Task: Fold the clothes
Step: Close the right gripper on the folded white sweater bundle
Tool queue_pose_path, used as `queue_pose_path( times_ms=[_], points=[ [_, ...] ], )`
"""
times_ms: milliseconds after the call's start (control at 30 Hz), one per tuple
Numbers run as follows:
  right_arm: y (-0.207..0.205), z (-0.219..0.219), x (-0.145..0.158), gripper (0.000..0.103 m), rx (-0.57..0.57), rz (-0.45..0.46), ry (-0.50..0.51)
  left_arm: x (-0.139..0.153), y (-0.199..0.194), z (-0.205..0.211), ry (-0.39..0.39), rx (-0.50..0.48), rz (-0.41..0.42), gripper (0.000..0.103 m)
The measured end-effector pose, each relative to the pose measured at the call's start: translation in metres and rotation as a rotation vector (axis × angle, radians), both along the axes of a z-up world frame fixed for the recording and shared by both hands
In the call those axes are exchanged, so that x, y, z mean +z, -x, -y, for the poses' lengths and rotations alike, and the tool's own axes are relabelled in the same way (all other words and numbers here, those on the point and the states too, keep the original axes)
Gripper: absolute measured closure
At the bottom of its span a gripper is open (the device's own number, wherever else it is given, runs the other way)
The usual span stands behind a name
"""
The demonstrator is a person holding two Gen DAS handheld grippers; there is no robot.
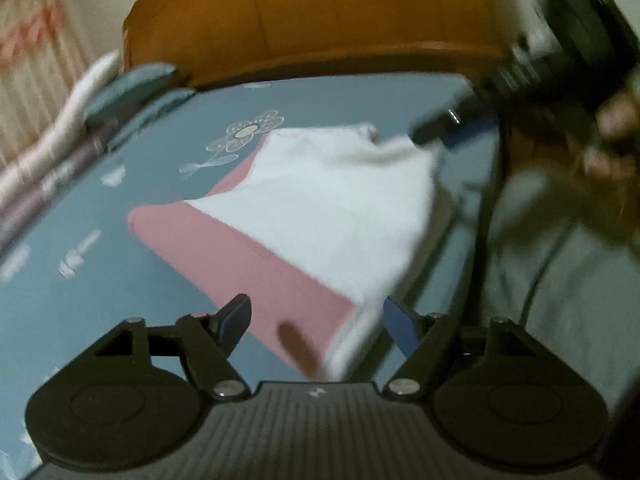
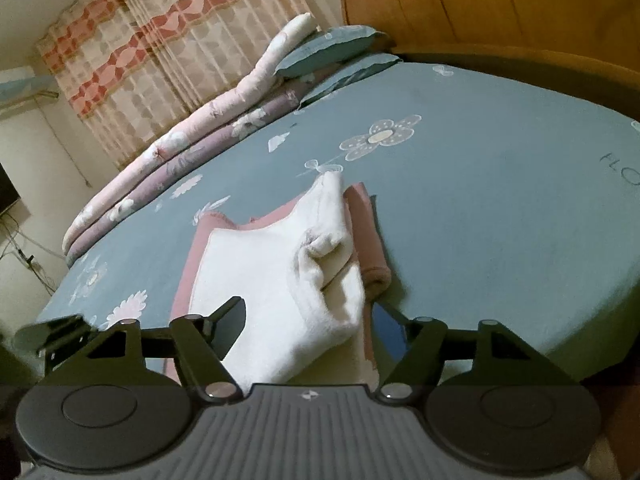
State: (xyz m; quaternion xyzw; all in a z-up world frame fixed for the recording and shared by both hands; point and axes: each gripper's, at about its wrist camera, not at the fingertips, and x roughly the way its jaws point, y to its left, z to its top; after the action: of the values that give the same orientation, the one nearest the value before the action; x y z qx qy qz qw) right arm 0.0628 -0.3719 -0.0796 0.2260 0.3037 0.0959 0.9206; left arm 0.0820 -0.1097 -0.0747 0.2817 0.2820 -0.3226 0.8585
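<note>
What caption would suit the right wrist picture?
Open right gripper over a white garment lying on pink cloth on a blue flowered bedsheet.

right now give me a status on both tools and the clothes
Left tool open, nothing gripped. Right tool open, white garment lying between its fingers, pads not seen pressing. White garment atop pink garment on the bed sheet. Nothing in the way.

Motion-blurred hand (image 1: 612,148), curtain (image 1: 28,52)
</note>
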Motion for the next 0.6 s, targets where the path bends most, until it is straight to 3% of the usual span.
queue_pose_path(
  times_ms=[133, 233, 300, 500, 600],
  points=[
    [0.001, -0.009, 0.003, 0.032, 0.016, -0.001, 0.011, -0.020, 0.022, 0.008, -0.117, -0.081, 0.123, 0.029],
    [0.000, -0.011, 0.004, 0.034, 0.004, -0.014, 0.020, -0.029, 0.023, 0.016, -0.157, -0.122, 0.189, 0.029],
    [0.000, -0.005, 0.000, 0.034, -0.024, -0.042, -0.027, -0.034, 0.021, 0.023, -0.188, -0.143, 0.236, 0.029],
    [0.000, 0.009, -0.015, 0.037, -0.043, -0.115, -0.190, -0.036, 0.011, 0.028, -0.214, -0.159, 0.269, 0.031],
    [-0.008, 0.004, -0.019, 0.044, -0.034, -0.130, -0.202, -0.034, 0.008, 0.021, -0.200, -0.141, 0.260, 0.031]
  ],
)
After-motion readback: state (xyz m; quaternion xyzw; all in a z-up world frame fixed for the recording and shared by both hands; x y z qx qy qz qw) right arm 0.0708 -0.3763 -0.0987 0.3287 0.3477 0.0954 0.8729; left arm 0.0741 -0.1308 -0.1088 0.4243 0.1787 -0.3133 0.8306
